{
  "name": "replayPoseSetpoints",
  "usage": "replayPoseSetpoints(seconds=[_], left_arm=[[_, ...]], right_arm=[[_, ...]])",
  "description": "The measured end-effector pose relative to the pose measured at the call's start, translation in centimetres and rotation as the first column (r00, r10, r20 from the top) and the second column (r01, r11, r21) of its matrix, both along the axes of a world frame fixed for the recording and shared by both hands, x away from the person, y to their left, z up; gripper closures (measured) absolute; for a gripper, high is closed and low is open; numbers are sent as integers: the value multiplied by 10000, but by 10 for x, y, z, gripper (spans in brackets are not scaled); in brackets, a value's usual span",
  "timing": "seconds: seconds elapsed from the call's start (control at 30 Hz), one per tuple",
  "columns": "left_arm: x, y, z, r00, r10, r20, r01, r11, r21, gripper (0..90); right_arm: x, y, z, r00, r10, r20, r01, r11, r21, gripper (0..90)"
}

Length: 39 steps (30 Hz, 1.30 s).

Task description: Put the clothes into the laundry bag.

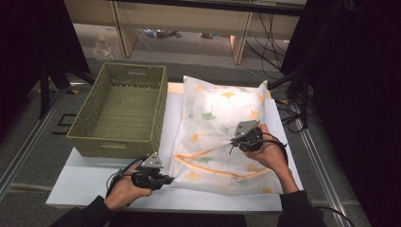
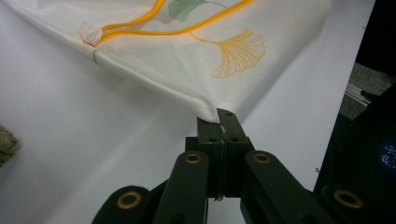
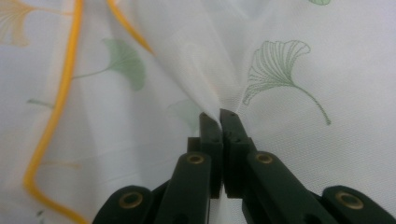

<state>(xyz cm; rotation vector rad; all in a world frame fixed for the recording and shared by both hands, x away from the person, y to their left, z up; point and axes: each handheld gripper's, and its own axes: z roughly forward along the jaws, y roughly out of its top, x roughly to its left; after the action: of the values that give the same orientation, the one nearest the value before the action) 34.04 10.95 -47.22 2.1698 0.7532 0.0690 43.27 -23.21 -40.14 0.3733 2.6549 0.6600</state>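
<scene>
My left tongs [image 2: 219,122] pinch the pillowcase [image 1: 222,132] near-left corner, right tongs [image 3: 219,120] clamp its middle fabric; basket [image 1: 120,109] sits far-left on the surface [image 1: 85,182].

White table [image 1: 85,187] with a green woven basket [image 1: 120,109] (left) and a leaf-printed pillowcase [image 1: 222,137].

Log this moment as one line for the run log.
left gripper: shut on pillowcase corner | right gripper: shut on pinched fabric mid-pillow | pillow: on white table | green basket: empty, left of pillow
</scene>
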Motion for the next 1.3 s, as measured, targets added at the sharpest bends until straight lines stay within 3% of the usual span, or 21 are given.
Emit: replayPoseSetpoints(seconds=[0.07, 0.1, 0.17, 0.2, 0.43, 0.47, 0.57, 0.6, 0.63, 0.73, 0.77, 0.87, 0.93, 1.03, 1.07, 1.17, 1.3], left_arm=[[-2, -2, -1, 9999, -128, -4, 128, 9997, 192, 890], [-3, -3, -2, 10000, -87, 5, 87, 9998, 205, 889], [-4, -4, -2, 9996, -268, -90, 270, 9994, 222, 888], [-4, -4, -2, 9995, -312, -47, 314, 9991, 301, 887], [-3, -3, -4, 9986, -455, -266, 460, 9988, 156, 877], [-4, -3, -4, 9983, -523, -252, 527, 9985, 150, 875], [-7, -5, -5, 9980, -606, -201, 608, 9981, 112, 886], [-7, -6, -4, 9976, -686, -44, 687, 9973, 277, 888], [-8, -7, -4, 9978, -645, -171, 648, 9978, 135, 889], [-8, -9, -3, 9968, -794, 123, 790, 9965, 263, 893], [-9, -11, -4, 9963, -861, 73, 861, 9962, 102, 893], [-10, -12, -6, 9952, -983, -4, 983, 9949, 219, 892], [-10, -11, -6, 9957, -929, -6, 929, 9955, 192, 884], [-8, -6, -3, 9972, -733, -172, 734, 9973, 81, 808], [-8, -4, 0, 9984, -539, -154, 537, 9984, -149, 798], [-8, 0, 7, 9991, -365, 203, 370, 9990, -260, 755], [-7, 6, 12, 9995, -44, 308, 56, 9993, -366, 642]], right_arm=[[-4, 1, -7, 9982, 444, -413, -454, 9987, -248, 900], [-6, 0, -13, 9972, 297, -686, -319, 9990, -313, 900], [-6, -2, -20, 9950, 582, -808, -605, 9978, -270, 900], [-8, -4, -22, 9944, 349, -1000, -372, 9991, -215, 900], [-16, -5, -28, 9882, 823, -1291, -868, 9958, -291, 900], [-18, -6, -30, 9881, 517, -1451, -564, 9980, -283, 900], [-19, -6, -34, 9886, 464, -1429, -516, 9981, -323, 900], [-19, -6, -34, 9886, 492, -1422, -543, 9980, -326, 900], [-18, -5, -35, 9886, 629, -1371, -679, 9972, -324, 900], [-16, -8, -38, 9877, 793, -1346, -829, 9963, -210, 900], [-17, -9, -38, 9871, 624, -1474, -656, 9977, -168, 900], [-17, -10, -38, 9866, 550, -1538, -586, 9981, -191, 900], [-17, -11, -39, 9855, 759, -1520, -795, 9967, -182, 900], [-18, -12, -43, 9847, 765, -1565, -799, 9967, -157, 900], [-18, -12, -44, 9844, 841, -1548, -876, 9960, -162, 900], [-21, -13, -45, 9843, 727, -1609, -740, 9973, -19, 899], [-20, -16, -46, 9881, 309, -1504, -246, 9987, 438, 840]])
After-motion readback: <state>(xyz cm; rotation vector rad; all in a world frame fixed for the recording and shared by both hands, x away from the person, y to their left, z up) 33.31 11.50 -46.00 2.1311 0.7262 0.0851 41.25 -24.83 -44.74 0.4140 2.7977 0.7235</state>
